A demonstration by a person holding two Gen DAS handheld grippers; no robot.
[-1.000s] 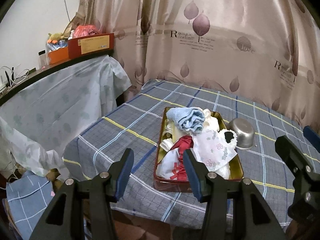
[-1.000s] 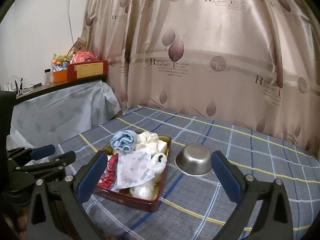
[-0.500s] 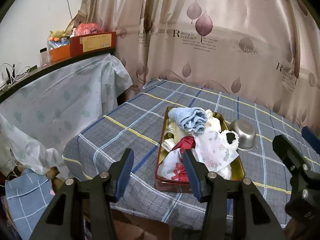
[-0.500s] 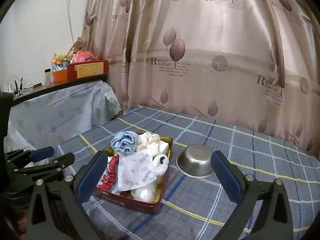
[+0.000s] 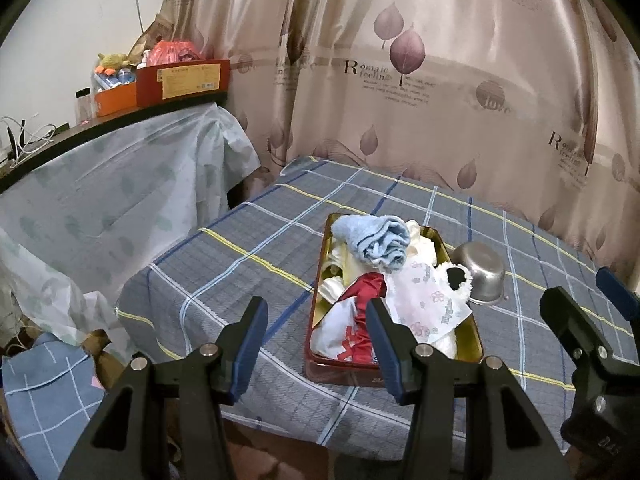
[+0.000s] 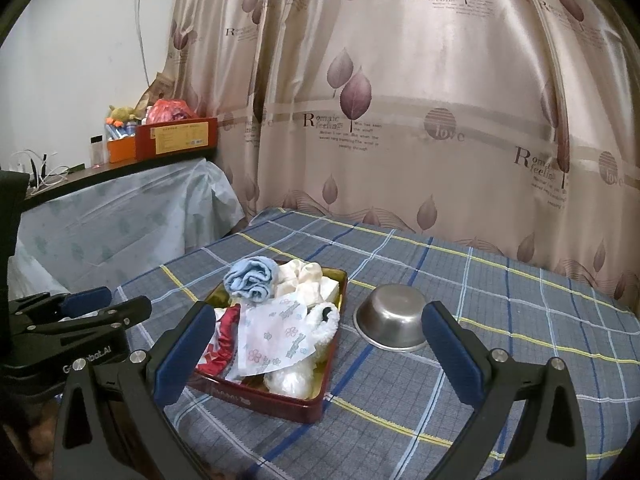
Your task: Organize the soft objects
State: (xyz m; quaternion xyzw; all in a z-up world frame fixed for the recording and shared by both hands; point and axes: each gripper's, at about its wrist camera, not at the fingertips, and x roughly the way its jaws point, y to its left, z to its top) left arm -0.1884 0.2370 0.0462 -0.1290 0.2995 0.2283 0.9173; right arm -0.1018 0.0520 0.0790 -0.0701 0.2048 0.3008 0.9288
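Note:
A red tin tray [image 5: 472, 336] [image 6: 280, 402] stands on the plaid table, piled with soft things: a rolled blue towel [image 5: 376, 240] [image 6: 250, 278], a red and white cloth [image 5: 352, 320] [image 6: 218, 340], a flowered white packet [image 5: 428, 304] [image 6: 276, 334], cream cloths [image 6: 304, 280] and a white fluffy piece [image 6: 320, 322]. My left gripper [image 5: 316, 344] is open and empty, held before the table's near edge, left of the tray. My right gripper [image 6: 316, 356] is open and empty, above the table's near side, short of the tray and bowl.
A steel bowl [image 5: 482, 270] [image 6: 394, 322] sits upside down right of the tray. A leaf-print curtain [image 6: 400, 100] hangs behind the table. A covered shelf [image 5: 120, 184] with boxes [image 5: 182, 80] stands at the left. The table's near edge [image 5: 280, 412] drops to the floor.
Both grippers have drawn back slightly from the table, so the tray and bowl look a little farther. Both stay open and empty.

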